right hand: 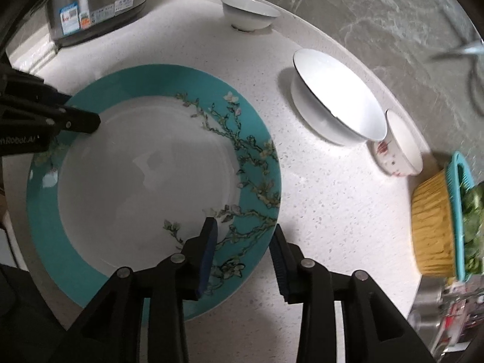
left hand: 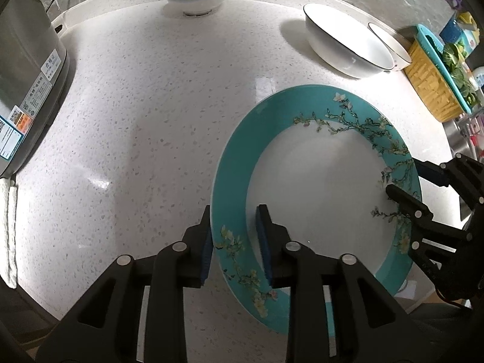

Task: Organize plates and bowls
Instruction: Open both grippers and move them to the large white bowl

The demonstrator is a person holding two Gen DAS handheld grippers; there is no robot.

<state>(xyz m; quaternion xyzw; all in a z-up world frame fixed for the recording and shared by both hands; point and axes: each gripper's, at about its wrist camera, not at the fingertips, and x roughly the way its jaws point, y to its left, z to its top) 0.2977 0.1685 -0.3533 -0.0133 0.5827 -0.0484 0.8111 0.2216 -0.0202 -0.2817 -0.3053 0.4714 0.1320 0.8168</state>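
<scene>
The big round ceramic plate (left hand: pixel 317 187) w/ a wide teal rim and plain white centre lies flat on the white speckled stone counter (left hand: pixel 145 127), near its front edge. The rim carries painted blossom branches: thin dark twigs, pale cream flowers, thickest along one long stretch of the rim, w/ a smaller sprig on the opposite side. The glaze is glossy; light glints in the white well. My left gripper (left hand: pixel 236 242) straddles the teal rim, one blue pad outside the plate's edge, the other over the white well; jaws are a little apart and I see gaps either side of the rim, so no clamp. My right gripper (right hand: pixel 243 248) straddles the rim on the opposite side, one finger over the blossom band, the other over bare counter; jaws apart, wider than the left's, nothing pinched. Each gripper shows up in the other's view at the plate's far side. Behind the plate, well apart from it: a small white footed bowl (right hand: pixel 249 16) by the counter's back edge, a larger white bowl w/ a thin dark rim line (right hand: pixel 335 103), and touching or just beside it a smaller white bowl w/ red flower print (right hand: pixel 399 148). A steel cooker w/ stickers (right hand: pixel 96 3) stands at the back corner, and a yellow-and-teal basket of greens (right hand: pixel 438 220) sits by the far end.
</scene>
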